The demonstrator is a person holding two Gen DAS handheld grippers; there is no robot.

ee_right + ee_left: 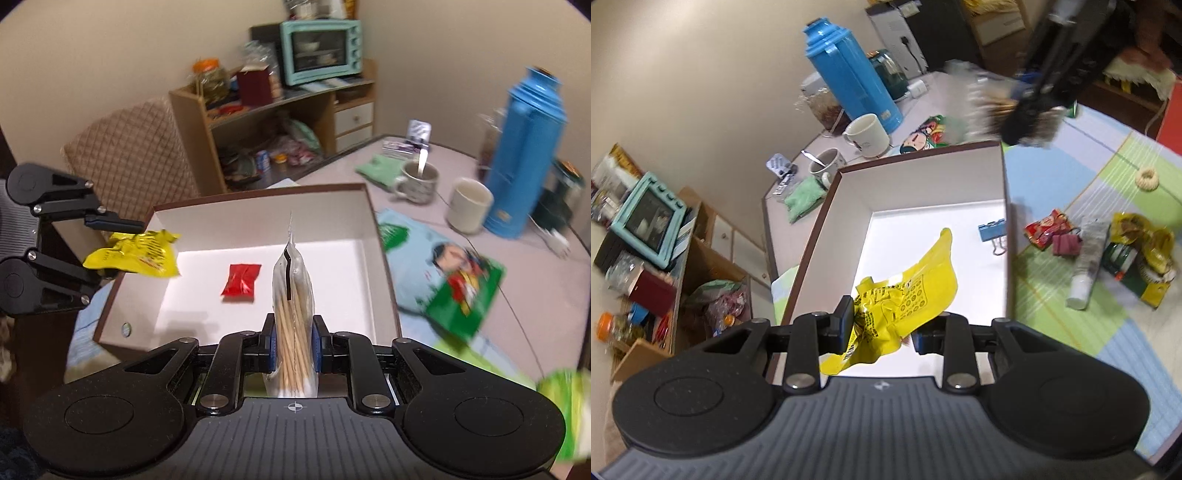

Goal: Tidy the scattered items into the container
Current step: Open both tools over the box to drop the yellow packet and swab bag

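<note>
While the white-lined box [380, 236] sits on the table, a crumpled yellow packet [905, 299] is pinched by the left gripper [882, 328] above the box's near edge. A clear pouch of wooden sticks [293, 314] is clamped upright by the right gripper [293, 345]. A red sachet [242, 278] and blue binder clip [991, 229] lie inside.

A crumpled yellow foil packet [905, 291] with dark print sits low in the left wrist frame, over a box with brown outer walls and a white inside [923, 177]. A blue binder clip [991, 229] lies centre-right. In the right wrist view, a red sachet [242, 284] sits mid-frame, and a tall blue plastic flask [524, 155] at right.
</note>
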